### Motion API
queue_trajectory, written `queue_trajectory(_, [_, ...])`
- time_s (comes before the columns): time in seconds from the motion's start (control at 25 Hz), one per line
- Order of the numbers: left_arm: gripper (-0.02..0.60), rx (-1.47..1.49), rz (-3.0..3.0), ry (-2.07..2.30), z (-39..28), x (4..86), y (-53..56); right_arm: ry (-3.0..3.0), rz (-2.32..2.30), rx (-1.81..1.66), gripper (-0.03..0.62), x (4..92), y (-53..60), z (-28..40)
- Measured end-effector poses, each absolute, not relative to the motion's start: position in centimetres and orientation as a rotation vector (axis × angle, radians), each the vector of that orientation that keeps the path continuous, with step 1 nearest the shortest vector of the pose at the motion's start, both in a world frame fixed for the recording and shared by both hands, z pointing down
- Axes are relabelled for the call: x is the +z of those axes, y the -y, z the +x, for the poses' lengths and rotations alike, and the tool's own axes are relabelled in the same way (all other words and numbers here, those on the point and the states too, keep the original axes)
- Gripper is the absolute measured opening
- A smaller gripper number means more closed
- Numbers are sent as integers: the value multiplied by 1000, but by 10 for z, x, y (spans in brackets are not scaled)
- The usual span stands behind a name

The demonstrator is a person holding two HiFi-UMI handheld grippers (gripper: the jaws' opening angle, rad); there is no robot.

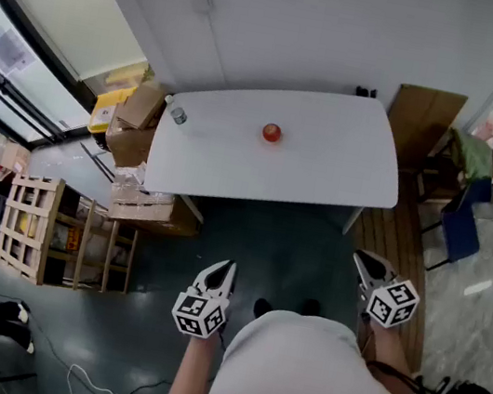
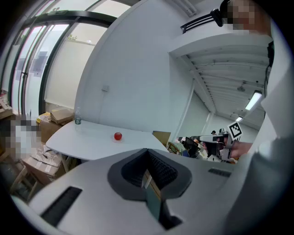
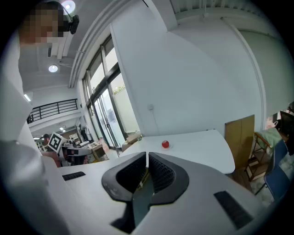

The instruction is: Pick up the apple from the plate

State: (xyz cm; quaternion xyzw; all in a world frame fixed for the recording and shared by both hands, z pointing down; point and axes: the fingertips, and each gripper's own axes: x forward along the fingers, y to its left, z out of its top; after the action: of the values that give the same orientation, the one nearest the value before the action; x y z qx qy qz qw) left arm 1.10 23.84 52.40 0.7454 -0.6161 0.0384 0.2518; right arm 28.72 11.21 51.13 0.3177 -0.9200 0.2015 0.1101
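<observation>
Left tool [image 1: 226,266], right tool [image 1: 361,257] closed — apple [image 1: 271,132] well apart.

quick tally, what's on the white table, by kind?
apple: 1
plate: 1 (pale, under the apple, hard to make out)
bottle: 1
total: 3

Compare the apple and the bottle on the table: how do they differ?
The apple is red and round; the bottle is clear and stands upright. The apple sits near the middle of the table; the bottle stands by its left edge, near a corner. Both rest on the same white table, untouched.
</observation>
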Motion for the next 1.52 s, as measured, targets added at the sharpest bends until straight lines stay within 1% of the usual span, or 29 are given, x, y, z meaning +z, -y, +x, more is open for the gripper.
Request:
queue_trajectory(0.92, [2,131,2126,1567,-9,525,-230,2687,1014,652,46,508,-125,265])
queue_trajectory(1.52, [2,137,2162,1507,-48,538,-237,2643,1055,654,46,521,-151,228])
